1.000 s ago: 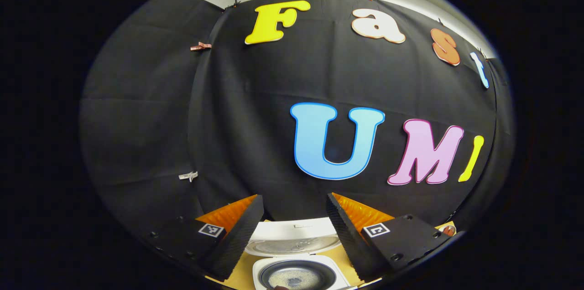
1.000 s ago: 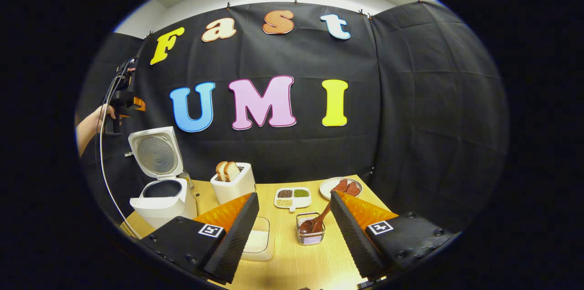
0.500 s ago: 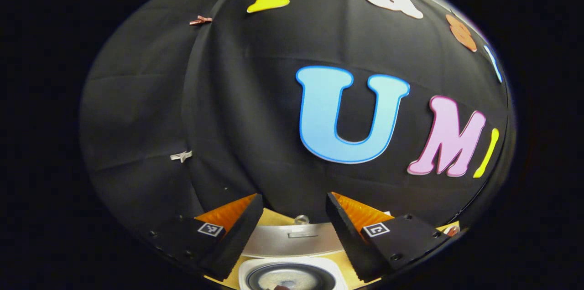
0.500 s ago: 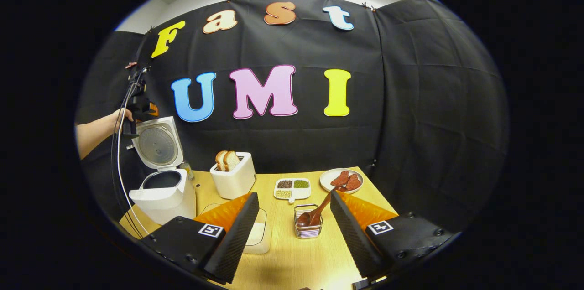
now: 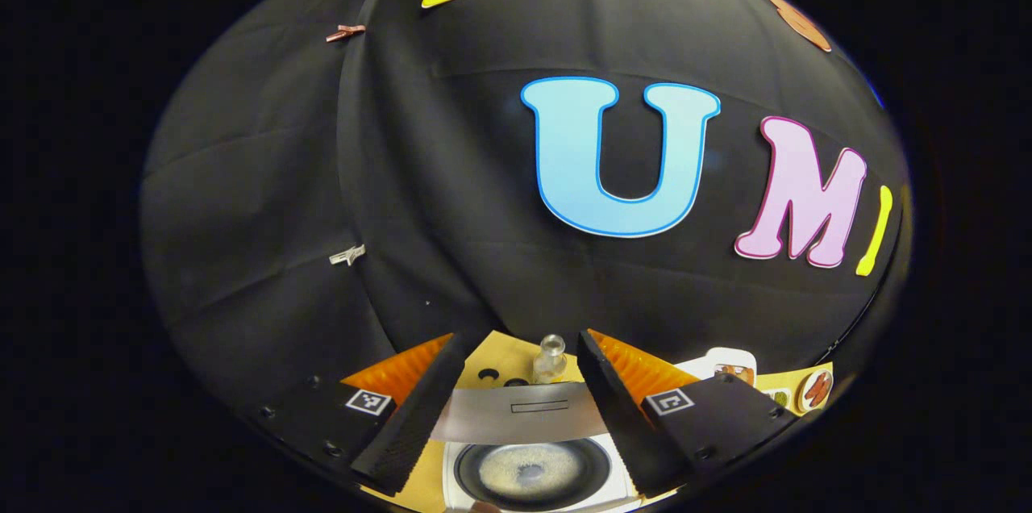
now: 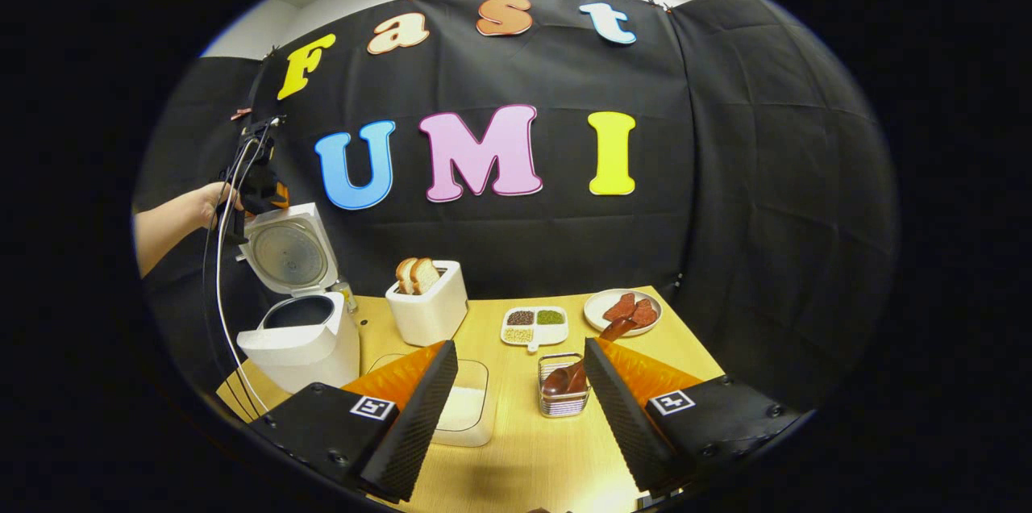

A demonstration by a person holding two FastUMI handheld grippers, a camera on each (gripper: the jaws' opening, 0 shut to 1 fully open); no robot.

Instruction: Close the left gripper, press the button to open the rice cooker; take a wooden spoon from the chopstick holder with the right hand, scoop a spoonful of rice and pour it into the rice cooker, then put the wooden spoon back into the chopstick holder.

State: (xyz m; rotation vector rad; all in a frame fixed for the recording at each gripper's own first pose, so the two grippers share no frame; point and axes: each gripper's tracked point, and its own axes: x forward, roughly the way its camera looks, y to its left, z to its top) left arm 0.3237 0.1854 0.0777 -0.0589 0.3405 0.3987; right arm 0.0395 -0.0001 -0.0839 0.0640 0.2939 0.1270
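Note:
The white rice cooker (image 6: 300, 339) stands at the table's left with its lid (image 6: 286, 253) raised. In the left gripper view I look down on the lid's top edge (image 5: 524, 414) and the pot (image 5: 528, 471), which holds a thin layer of rice. My left gripper (image 5: 520, 342) is open, its fingers either side of that edge. A hand holds the left gripper (image 6: 258, 178) just above the lid. The wooden spoon (image 6: 574, 374) leans in the wire chopstick holder (image 6: 563, 398). My right gripper (image 6: 520, 344) hangs open above the table, short of the holder, with nothing in it.
A clear box of rice (image 6: 463, 408) lies beside the cooker. Behind stand a toaster (image 6: 427, 310) with bread, a divided dish (image 6: 534, 325) of beans and a plate (image 6: 622, 310) of red slices. A small glass bottle (image 5: 550, 356) stands behind the cooker.
My left gripper has tipped down and come closer to the raised lid's top edge. The right gripper's view has shifted a little, so the table items sit higher and further right.

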